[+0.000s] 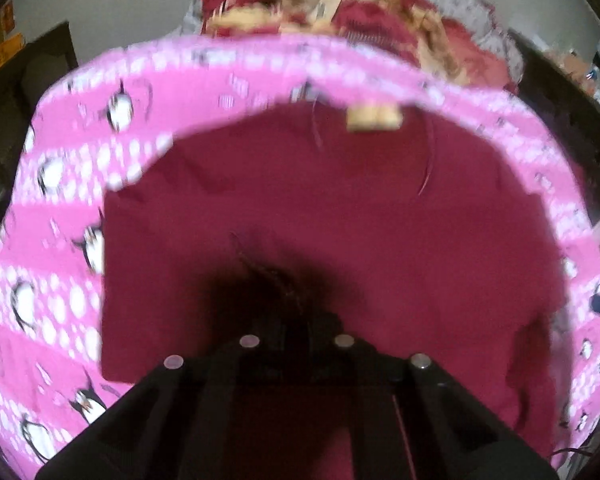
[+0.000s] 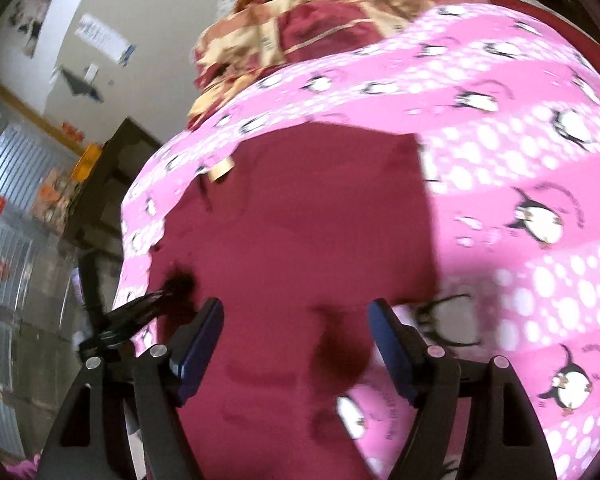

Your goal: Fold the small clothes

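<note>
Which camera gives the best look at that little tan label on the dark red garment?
The left wrist view: the label sits near the middle, at the garment's far edge. The right wrist view shows it smaller and off to the left.

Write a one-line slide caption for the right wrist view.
Right gripper open over a dark red garment spread on pink penguin-print fabric, left gripper shut at the garment's edge.

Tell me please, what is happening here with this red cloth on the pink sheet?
A person with a handheld gripper in each hand is folding a dark red garment spread on a pink penguin-print sheet. The left gripper is shut on the garment's edge, pinching the fabric. The right gripper hangs above the cloth with its jaws open and holds nothing. A heap of red and cream clothes lies beyond.
</note>
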Tool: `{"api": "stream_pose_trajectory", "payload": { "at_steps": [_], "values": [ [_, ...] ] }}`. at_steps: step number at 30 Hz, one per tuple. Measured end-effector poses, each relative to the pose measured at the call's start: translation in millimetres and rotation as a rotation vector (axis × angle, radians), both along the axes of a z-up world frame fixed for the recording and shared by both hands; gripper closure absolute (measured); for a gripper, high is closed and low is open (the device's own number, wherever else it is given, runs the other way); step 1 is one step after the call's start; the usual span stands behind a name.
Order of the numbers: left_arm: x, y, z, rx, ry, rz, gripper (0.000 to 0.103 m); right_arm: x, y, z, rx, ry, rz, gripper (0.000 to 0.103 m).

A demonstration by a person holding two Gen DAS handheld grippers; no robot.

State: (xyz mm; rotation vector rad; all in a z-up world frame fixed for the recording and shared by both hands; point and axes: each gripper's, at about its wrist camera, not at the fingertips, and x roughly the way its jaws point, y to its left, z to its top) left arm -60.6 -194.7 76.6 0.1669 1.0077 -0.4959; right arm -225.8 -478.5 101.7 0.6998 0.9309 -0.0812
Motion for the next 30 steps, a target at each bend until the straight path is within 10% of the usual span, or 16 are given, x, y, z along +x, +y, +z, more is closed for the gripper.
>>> {"api": "stream_pose_trajectory", "payload": {
  "at_steps": [7, 19, 23, 30],
  "values": [
    [12, 35, 54, -0.086, -0.107, 0.047, 0.096, 6, -25, -18, 0.005, 0.047, -0.081, 0.023],
    [23, 67, -8, 0.001, 0.004, 0.149, 0.096, 88, -26, -53, -0.016, 0.112, -0.037, 0.021],
    [21, 58, -10, 0.015, -0.002, 0.122, 0.096, 95, -15, -54, -0.113, 0.115, 0.028, 0.081],
    [22, 46, -31, 0.059, 0.009, 0.102, 0.069, 88, -32, -60, -0.198, 0.138, -0.014, 0.089]
  ]
}}
